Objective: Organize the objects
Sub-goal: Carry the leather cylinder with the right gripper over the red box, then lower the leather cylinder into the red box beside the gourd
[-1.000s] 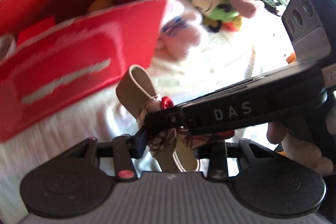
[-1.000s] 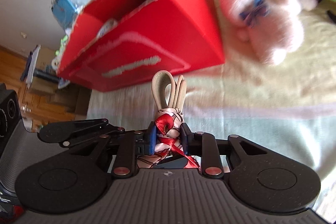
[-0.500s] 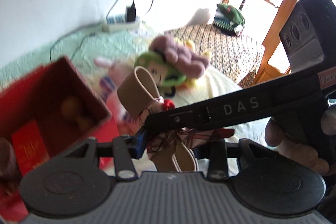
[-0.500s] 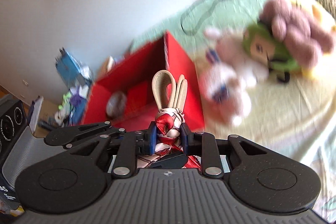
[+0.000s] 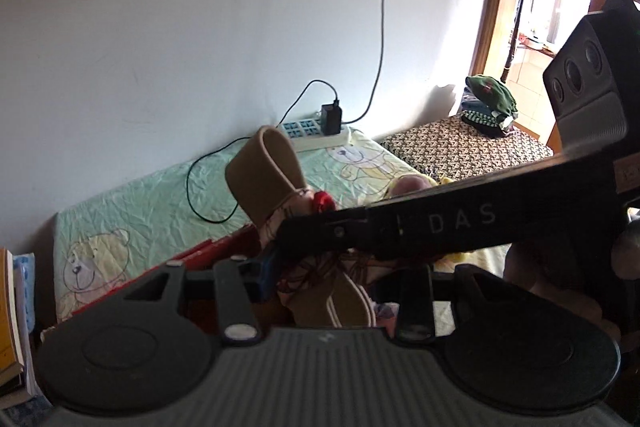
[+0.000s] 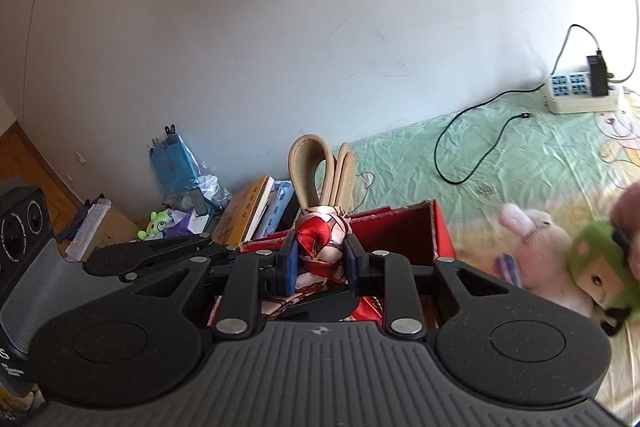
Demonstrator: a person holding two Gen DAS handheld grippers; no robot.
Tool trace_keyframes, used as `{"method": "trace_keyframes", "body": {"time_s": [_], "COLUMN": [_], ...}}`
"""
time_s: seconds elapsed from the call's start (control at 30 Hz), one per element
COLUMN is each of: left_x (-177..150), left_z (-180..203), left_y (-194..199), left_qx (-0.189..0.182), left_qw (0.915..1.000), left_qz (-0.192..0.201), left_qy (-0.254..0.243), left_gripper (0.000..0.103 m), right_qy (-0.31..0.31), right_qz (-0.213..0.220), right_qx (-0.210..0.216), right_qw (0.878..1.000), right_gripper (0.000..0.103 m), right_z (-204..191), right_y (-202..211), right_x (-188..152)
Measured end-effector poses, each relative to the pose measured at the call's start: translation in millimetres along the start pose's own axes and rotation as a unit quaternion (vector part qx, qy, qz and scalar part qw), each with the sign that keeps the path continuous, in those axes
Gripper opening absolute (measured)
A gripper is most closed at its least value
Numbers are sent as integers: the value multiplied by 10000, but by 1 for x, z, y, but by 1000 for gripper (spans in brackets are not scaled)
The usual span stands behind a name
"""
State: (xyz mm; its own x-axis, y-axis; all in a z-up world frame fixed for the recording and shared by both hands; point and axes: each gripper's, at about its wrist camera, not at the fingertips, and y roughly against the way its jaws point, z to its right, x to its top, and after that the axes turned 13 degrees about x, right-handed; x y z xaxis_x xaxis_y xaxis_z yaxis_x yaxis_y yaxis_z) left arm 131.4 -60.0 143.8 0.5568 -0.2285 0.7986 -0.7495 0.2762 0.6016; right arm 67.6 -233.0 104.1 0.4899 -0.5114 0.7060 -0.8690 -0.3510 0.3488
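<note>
Transfer step, I judge: both the left hand-held gripper [image 5: 336,275] and right hand-held gripper [image 6: 320,261] pinch the scarf-wrapped beige strap bundle [image 6: 320,187] above the red box [image 6: 404,231]; next, lower it inside.

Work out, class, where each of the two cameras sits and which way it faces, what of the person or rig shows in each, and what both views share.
Left wrist: sits on the left gripper, facing the bed's far corner, the power strip and doorway; the right gripper's body crosses the frame, a hand behind it.
Right wrist: sits on the right gripper, facing the wall, red box and plush toys; the left gripper's body shows at the left edge.
Shared: the strap bundle in both sets of jaws, and the power strip.
</note>
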Motion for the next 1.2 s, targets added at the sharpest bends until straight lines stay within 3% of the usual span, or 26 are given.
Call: {"method": "trace_keyframes", "body": {"time_s": [0.33, 0.7, 0.9, 1.2], "left_x": [-55, -75, -79, -80], "left_z": [-51, -60, -61, -58], "left_y": [-80, -128, -135, -140], "left_qx": [-206, -162, 93, 661], "left_qw": [9915, 9761, 9722, 9674], "left_qz": [-1127, -2072, -2271, -2396], "left_qy": [618, 633, 561, 481], "left_gripper": [38, 40, 48, 53], "right_qy": [-411, -607, -562, -404], "right_qz": [-1051, -1913, -2231, -2142], "right_qx": [-370, -800, -954, -1368], "right_qw": [9929, 9764, 9685, 9663], "right_gripper": [25, 25, 26, 29], "right_z": [43, 58, 58, 59], "right_y": [-90, -135, -150, -161], "right_x": [-21, -40, -46, -53]}}
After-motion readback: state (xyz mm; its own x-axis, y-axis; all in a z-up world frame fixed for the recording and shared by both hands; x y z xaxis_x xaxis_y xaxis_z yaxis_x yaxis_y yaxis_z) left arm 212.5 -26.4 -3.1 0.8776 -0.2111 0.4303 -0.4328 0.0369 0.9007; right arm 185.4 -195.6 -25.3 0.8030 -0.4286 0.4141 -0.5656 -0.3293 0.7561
